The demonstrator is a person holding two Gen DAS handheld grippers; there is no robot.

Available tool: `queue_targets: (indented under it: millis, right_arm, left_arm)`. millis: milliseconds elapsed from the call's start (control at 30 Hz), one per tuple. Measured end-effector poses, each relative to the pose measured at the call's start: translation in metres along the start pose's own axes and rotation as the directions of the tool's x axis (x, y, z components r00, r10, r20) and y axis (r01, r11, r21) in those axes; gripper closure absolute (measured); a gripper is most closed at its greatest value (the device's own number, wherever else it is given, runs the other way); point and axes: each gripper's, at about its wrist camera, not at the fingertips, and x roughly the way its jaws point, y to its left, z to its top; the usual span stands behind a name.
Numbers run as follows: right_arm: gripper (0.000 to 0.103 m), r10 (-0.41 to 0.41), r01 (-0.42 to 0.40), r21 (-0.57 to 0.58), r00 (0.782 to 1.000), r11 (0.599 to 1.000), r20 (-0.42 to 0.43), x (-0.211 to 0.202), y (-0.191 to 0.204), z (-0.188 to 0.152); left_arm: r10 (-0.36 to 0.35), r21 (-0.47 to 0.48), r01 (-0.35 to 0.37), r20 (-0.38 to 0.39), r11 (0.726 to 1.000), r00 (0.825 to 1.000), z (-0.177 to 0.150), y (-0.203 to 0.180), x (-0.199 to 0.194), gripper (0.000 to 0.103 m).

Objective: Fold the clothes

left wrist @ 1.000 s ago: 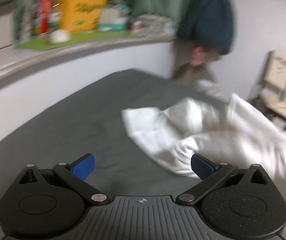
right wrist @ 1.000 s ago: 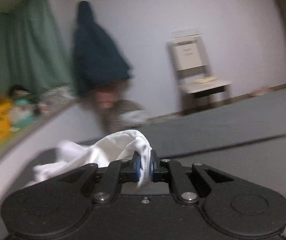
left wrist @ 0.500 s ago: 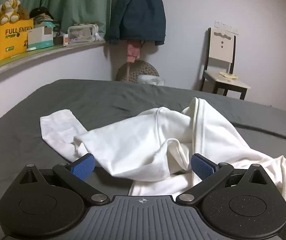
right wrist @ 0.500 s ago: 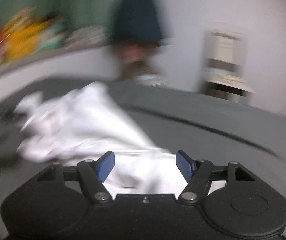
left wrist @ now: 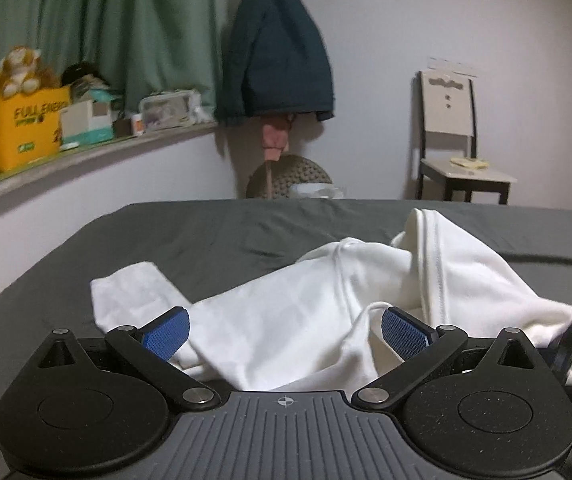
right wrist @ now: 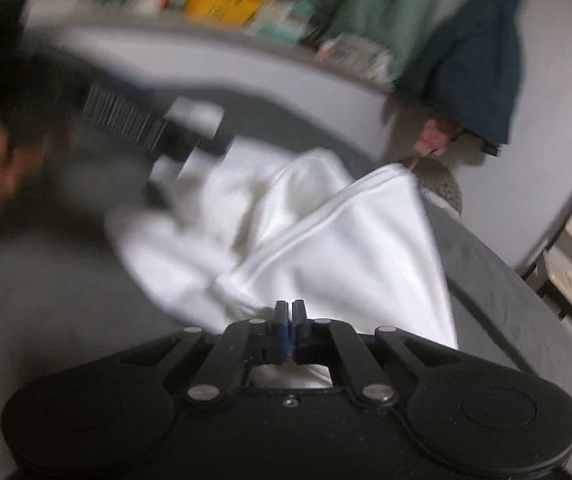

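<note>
Since a second ago the right gripper (right wrist: 289,312) has let go, dropped and pinched together again, seemingly on the near hem of the white garment (left wrist: 305,312). Left gripper (left wrist: 284,330) hovers, fingers apart, over the crumpled middle; the garment stretches diagonally toward the bed's (left wrist: 206,232) far edge.

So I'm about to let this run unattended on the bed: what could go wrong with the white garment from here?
1. The right gripper is shut at the white garment's edge; whether cloth is caught is unclear, so a pull may lift nothing.
2. The left gripper is open over a bunched fold and could take several layers.
3. The garment lies crumpled on the grey bed, so a fold now would trap wrinkles.
</note>
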Motion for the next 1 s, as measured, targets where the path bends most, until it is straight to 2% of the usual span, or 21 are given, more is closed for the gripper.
queue_targets:
  millis: [67, 167, 200, 267, 367, 500, 567, 633, 667, 700, 733, 767, 800, 833, 867, 900, 933, 967, 1000]
  right_arm:
    - [0.101, -0.016, 0.010, 0.119, 0.998, 0.993, 0.054, -0.019, -0.027, 0.002]
    - [0.102, -0.158, 0.127, 0.249, 0.982, 0.960, 0.105, -0.042, -0.085, 0.007]
    - [0.102, -0.206, 0.164, 0.294, 0.972, 0.942, 0.117, -0.050, -0.105, 0.008]
    - [0.102, -0.325, 0.261, 0.407, 0.941, 0.876, 0.098, -0.064, -0.161, 0.008]
    - [0.102, -0.479, 0.400, 0.516, 0.878, 0.757, 0.021, -0.073, -0.250, 0.005]
    - [0.102, -0.583, 0.565, 0.551, 0.795, 0.614, -0.167, -0.065, -0.347, -0.014]
    - [0.103, -0.630, 0.644, 0.544, 0.736, 0.538, -0.248, -0.062, -0.385, -0.026]
    - [0.102, -0.663, 0.698, 0.564, 0.677, 0.442, -0.318, -0.062, -0.406, -0.040]
    - [0.102, -0.697, 0.746, 0.533, 0.625, 0.399, -0.353, -0.057, -0.407, -0.047]
    - [0.102, -0.716, 0.785, 0.493, 0.584, 0.375, -0.384, -0.053, -0.406, -0.054]
    - [0.102, -0.708, 0.804, 0.473, 0.566, 0.360, -0.423, -0.050, -0.407, -0.064]
    - [0.102, -0.660, 0.790, 0.489, 0.594, 0.370, -0.460, -0.049, -0.407, -0.076]
    - [0.099, -0.593, 0.741, 0.537, 0.658, 0.402, -0.464, -0.050, -0.405, -0.088]
    - [0.096, -0.518, 0.669, 0.592, 0.735, 0.449, -0.438, -0.052, -0.398, -0.096]
    - [0.094, -0.431, 0.576, 0.631, 0.814, 0.519, -0.389, -0.052, -0.382, -0.102]
    - [0.082, -0.363, 0.500, 0.636, 0.866, 0.588, -0.345, -0.054, -0.362, -0.103]
    - [0.064, -0.289, 0.417, 0.633, 0.909, 0.652, -0.300, -0.055, -0.341, -0.104]
    - [0.058, -0.212, 0.328, 0.609, 0.943, 0.722, -0.256, -0.056, -0.308, -0.101]
    - [0.045, -0.129, 0.233, 0.579, 0.968, 0.782, -0.216, -0.057, -0.275, -0.099]
  left_arm:
    - [-0.010, 0.004, 0.010, -0.001, 1.000, 1.000, 0.001, -0.001, -0.001, 0.000]
    - [-0.017, -0.021, 0.017, -0.003, 1.000, 1.000, 0.002, 0.003, -0.002, 0.000]
    - [-0.020, -0.031, 0.019, -0.004, 0.999, 1.000, 0.002, 0.004, -0.003, 0.000]
    - [-0.025, -0.052, 0.025, -0.005, 0.998, 1.000, 0.001, 0.005, -0.003, 0.000]
    - [-0.035, -0.059, 0.034, -0.008, 0.998, 0.999, 0.001, 0.004, -0.003, 0.000]
    - [-0.047, -0.035, 0.046, -0.008, 0.998, 0.999, 0.000, -0.002, -0.002, 0.000]
    - [-0.050, -0.029, 0.050, -0.009, 0.998, 0.999, 0.000, -0.003, -0.001, 0.000]
    - [-0.055, -0.036, 0.055, -0.010, 0.998, 0.998, 0.000, -0.003, -0.001, 0.000]
    - [-0.057, -0.039, 0.056, -0.013, 0.998, 0.998, 0.000, -0.003, -0.001, 0.000]
    - [-0.058, -0.041, 0.057, -0.017, 0.998, 0.998, -0.001, -0.003, 0.000, 0.000]
    - [-0.059, -0.042, 0.058, -0.022, 0.997, 0.998, -0.001, -0.003, 0.000, 0.000]
    - [-0.061, -0.044, 0.060, -0.028, 0.997, 0.998, -0.001, -0.003, 0.001, 0.000]
    - [-0.063, -0.045, 0.062, -0.033, 0.997, 0.997, -0.001, -0.003, 0.002, 0.000]
    - [-0.065, -0.046, 0.063, -0.039, 0.997, 0.997, -0.001, -0.004, 0.003, 0.000]
    - [-0.068, -0.048, 0.066, -0.045, 0.997, 0.997, -0.001, -0.004, 0.003, 0.000]
    - [-0.070, -0.049, 0.067, -0.055, 0.997, 0.996, -0.001, -0.005, 0.004, 0.000]
    - [-0.069, -0.048, 0.066, -0.063, 0.997, 0.996, -0.001, -0.006, 0.005, 0.000]
    - [-0.067, -0.046, 0.064, -0.071, 0.997, 0.995, -0.002, -0.007, 0.006, 0.000]
    - [-0.066, -0.043, 0.063, -0.077, 0.997, 0.995, -0.002, -0.008, 0.007, 0.000]
